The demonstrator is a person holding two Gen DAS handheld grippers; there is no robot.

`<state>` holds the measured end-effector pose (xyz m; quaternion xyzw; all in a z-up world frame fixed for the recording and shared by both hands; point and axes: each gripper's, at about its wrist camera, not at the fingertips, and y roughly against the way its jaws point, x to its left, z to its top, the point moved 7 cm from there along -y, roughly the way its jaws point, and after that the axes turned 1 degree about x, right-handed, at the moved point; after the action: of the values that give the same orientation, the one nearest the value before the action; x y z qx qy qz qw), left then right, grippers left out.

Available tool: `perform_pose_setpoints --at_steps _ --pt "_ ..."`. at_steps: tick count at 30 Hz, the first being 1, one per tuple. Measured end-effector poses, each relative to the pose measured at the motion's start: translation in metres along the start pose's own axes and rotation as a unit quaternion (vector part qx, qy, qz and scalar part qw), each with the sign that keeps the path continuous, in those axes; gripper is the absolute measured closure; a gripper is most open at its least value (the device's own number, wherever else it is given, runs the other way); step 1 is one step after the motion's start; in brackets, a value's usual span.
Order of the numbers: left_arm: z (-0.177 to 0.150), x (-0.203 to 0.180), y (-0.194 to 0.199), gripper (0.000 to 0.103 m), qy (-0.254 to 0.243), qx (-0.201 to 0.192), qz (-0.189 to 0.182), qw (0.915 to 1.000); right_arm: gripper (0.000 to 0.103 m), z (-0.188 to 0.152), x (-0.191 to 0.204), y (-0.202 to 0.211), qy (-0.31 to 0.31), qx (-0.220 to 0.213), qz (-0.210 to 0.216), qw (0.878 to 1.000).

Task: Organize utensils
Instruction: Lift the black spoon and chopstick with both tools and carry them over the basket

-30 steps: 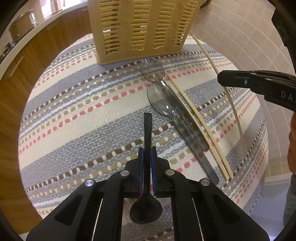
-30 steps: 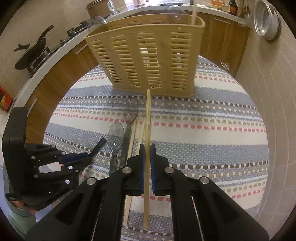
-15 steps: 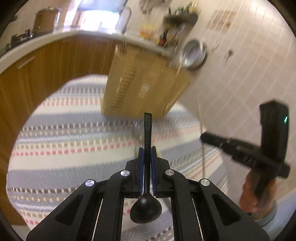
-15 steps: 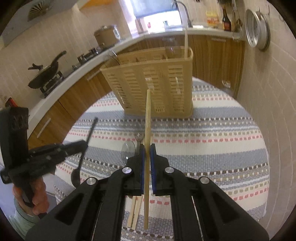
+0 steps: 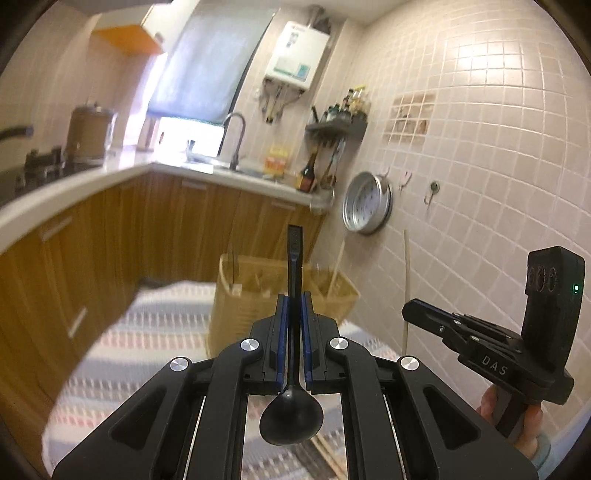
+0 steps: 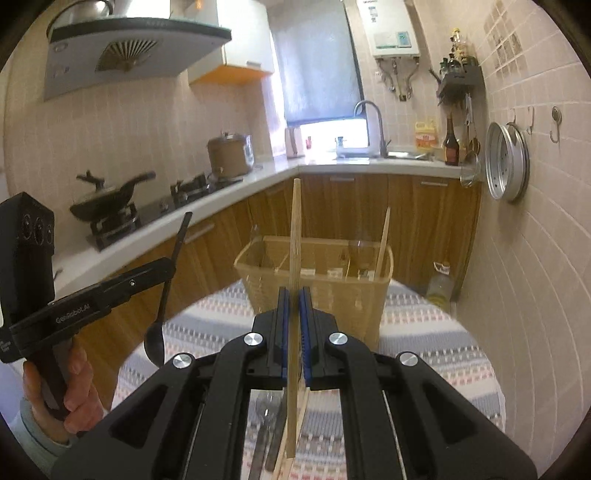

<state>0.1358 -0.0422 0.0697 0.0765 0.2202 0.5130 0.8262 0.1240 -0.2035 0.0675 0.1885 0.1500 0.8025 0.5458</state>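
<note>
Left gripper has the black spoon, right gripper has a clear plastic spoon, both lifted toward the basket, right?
Not quite. The right gripper is shut on a wooden chopstick, as the right wrist view shows. The left gripper does hold the black spoon, short of the basket.

"das" in pale letters on the side of my right gripper point(image 5: 408, 314), seen from the left wrist view. "genrobot.ai" in pale letters on the side of my left gripper point(image 6: 168, 267), seen from the right wrist view; a second small label sits at its rear end but it's cut off and i can't read it. water heater point(image 6: 391, 27) on the wall has a dark brand strip along its top and a small display, both too small to read. bottle labels by the sink too blurred.
</note>
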Motion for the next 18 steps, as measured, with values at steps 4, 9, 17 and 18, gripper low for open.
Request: perform_pose_setpoints --at_steps 4,9,17,18 --pt "0.025 -0.003 -0.012 0.098 -0.027 -0.028 0.01 0.9992 0.099 0.018 -0.01 -0.012 -0.009 -0.017 -0.002 1.0" --pt "0.055 0.003 -0.03 0.098 -0.031 -0.058 0.01 0.9978 0.099 0.05 -0.025 -0.023 -0.021 -0.054 -0.013 0.998" --pt "0.074 0.022 -0.073 0.098 -0.014 -0.072 0.001 0.9973 0.099 0.091 -0.054 -0.054 -0.069 -0.098 -0.014 0.993" --pt "0.073 0.022 -0.076 0.098 -0.014 -0.072 -0.004 0.9973 0.099 0.093 -0.056 -0.058 -0.07 -0.099 -0.015 0.992"
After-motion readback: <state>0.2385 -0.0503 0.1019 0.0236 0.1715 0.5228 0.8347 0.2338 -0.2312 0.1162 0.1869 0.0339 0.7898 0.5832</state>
